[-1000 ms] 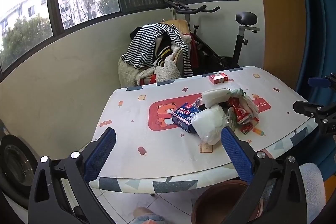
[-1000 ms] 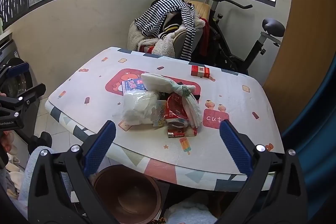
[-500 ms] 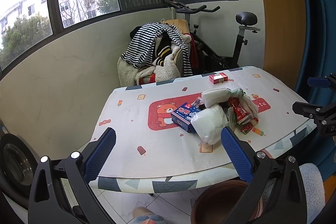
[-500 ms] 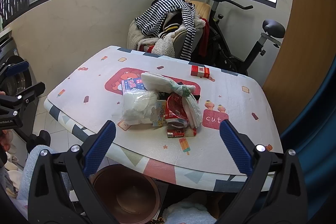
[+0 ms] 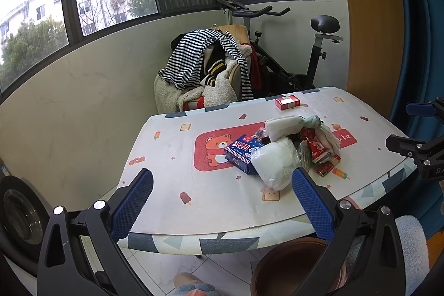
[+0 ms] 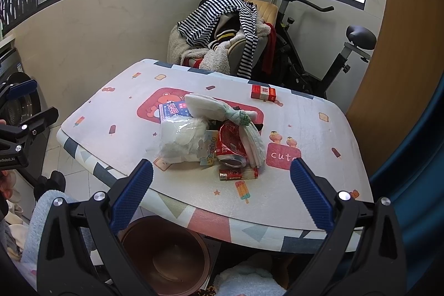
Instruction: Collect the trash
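A heap of trash lies mid-table: a clear plastic bag (image 5: 274,161) (image 6: 181,139), a blue carton (image 5: 241,150) (image 6: 173,108), a knotted white bag (image 6: 211,107) (image 5: 285,124), a crushed red can (image 6: 231,147) (image 5: 316,149) and a small red stick pack (image 6: 238,174). A red box (image 5: 287,102) (image 6: 263,93) sits apart at the far edge. A brown bin (image 6: 163,254) (image 5: 294,265) stands on the floor under the table's near edge. My left gripper (image 5: 222,199) and right gripper (image 6: 220,192) are both open and empty, held before the near edge.
The table (image 5: 172,157) (image 6: 313,129) has a cartoon-print cover. Behind it stand a chair piled with clothes (image 5: 211,68) and an exercise bike (image 5: 310,57). A washing machine (image 5: 16,215) is at the left. A blue curtain (image 6: 416,157) hangs at the right.
Both grippers have drifted slightly back from the table. Nothing was taken hold of.
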